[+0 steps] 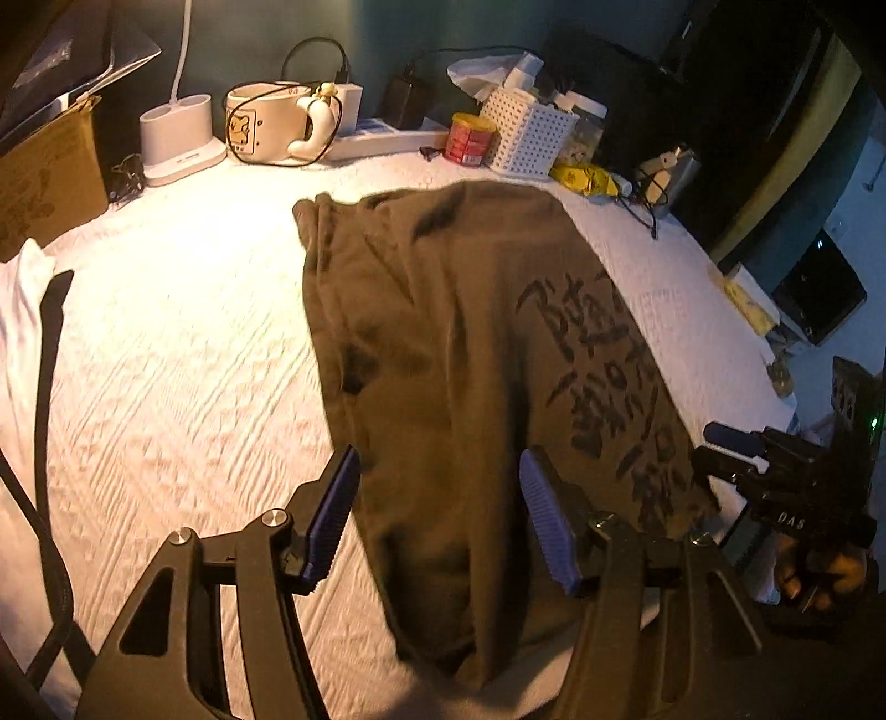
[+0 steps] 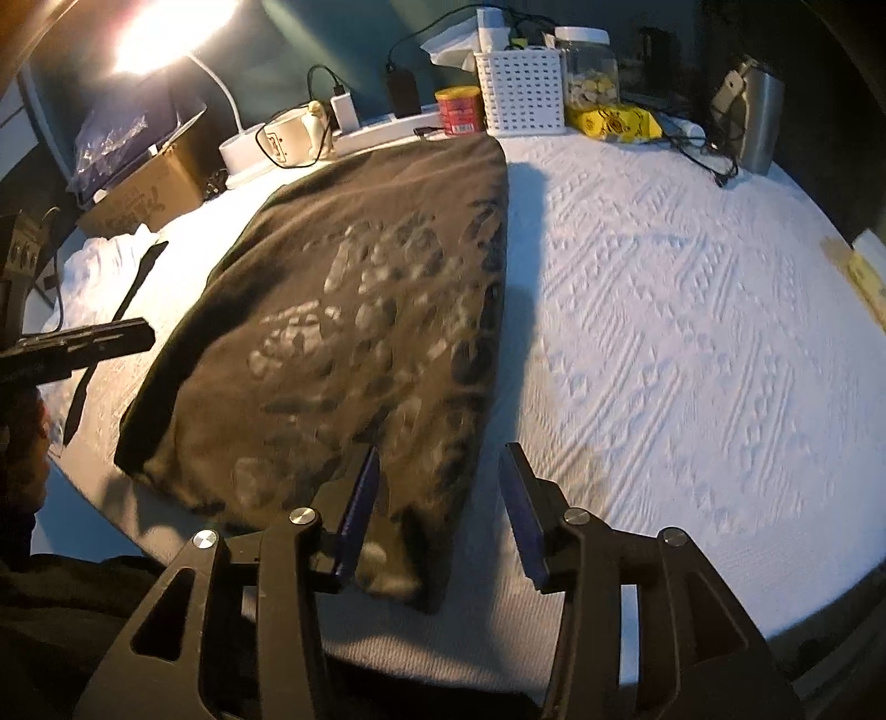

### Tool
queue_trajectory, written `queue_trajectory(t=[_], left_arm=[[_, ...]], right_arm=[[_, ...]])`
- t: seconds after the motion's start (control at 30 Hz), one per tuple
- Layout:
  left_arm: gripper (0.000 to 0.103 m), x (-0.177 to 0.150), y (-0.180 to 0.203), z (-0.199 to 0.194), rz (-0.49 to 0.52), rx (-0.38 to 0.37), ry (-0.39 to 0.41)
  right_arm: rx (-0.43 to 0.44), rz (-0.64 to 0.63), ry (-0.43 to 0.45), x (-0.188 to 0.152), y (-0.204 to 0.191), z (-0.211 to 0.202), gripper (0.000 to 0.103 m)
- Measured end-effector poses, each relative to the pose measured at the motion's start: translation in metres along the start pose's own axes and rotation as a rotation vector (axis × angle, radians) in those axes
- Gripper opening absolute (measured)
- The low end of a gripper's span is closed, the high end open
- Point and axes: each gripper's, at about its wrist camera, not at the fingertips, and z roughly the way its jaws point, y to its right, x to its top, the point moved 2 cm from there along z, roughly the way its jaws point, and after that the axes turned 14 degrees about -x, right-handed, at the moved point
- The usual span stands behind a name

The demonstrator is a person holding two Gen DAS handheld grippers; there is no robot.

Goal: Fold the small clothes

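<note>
Lying folded on the white quilted bedspread [image 1: 183, 343], the olive T-shirt [image 1: 443, 343] sits under both parted, empty claws: left gripper [image 1: 437, 520], right gripper [image 2: 437, 509]. Left view alone shows dark lettering; right view alone shows the lit lamp [image 2: 166, 27] and the shirt's pale, blurred print.

one olive shirt [image 1: 470, 360], one red can [image 1: 469, 138], one white basket [image 1: 529, 133]

A lit desk lamp [image 2: 166, 33] at upper left is the only clear light source, and its glare burns out in the right wrist view. The white bedspread [image 1: 183, 354] glows warm near it and cooler away from it. The olive shirt [image 2: 360, 310] casts a shadow rightward; its print is motion-blurred. Fisheye bending curves the edges, and the corners are dark.
</note>
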Motion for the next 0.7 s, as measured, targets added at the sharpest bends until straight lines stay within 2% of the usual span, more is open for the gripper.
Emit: queue_trajectory(t=[0.43,0.7], left_arm=[[0.06,0.045,-0.004,0.021,0.028,0.006,0.031],[0.06,0.068,-0.01,0.037,0.009,-0.005,0.051]], right_arm=[[-0.031,-0.002,0.039,0.05,0.014,0.013,0.048],[-0.04,-0.01,0.046,0.075,0.018,0.032,0.048]])
